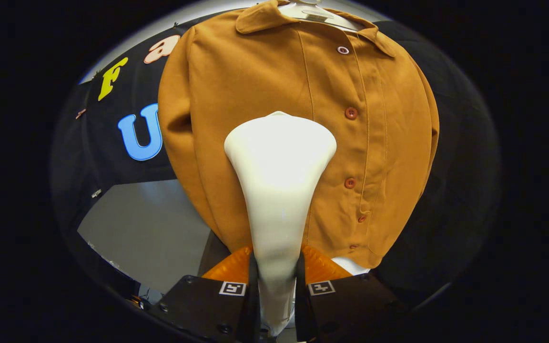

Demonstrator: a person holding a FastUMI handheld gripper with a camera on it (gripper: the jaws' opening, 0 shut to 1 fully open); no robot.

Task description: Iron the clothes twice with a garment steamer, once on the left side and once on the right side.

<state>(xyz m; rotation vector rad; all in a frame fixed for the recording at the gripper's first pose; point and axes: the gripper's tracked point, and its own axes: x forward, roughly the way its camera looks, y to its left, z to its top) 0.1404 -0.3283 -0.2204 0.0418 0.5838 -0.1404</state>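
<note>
We have the gripper [277, 271] clenched on the garment steamer [279, 190], both fingers pressing its narrow neck from either side so the wide head points away from us and toward the cloth; that grip keeps the flat face square to the fabric. The jacket [236, 119] hangs on a hanger [312, 12] beyond the fingers, buttoned down its placket [350, 113], so the front falls flat enough for steaming. The steamer head sits just left of the button line, about mid-height on the left panel; whether it touches the cloth we cannot tell. We judge the left-side pass is the one in hand; the right panel, beyond the buttons, looks still to be done.
</note>
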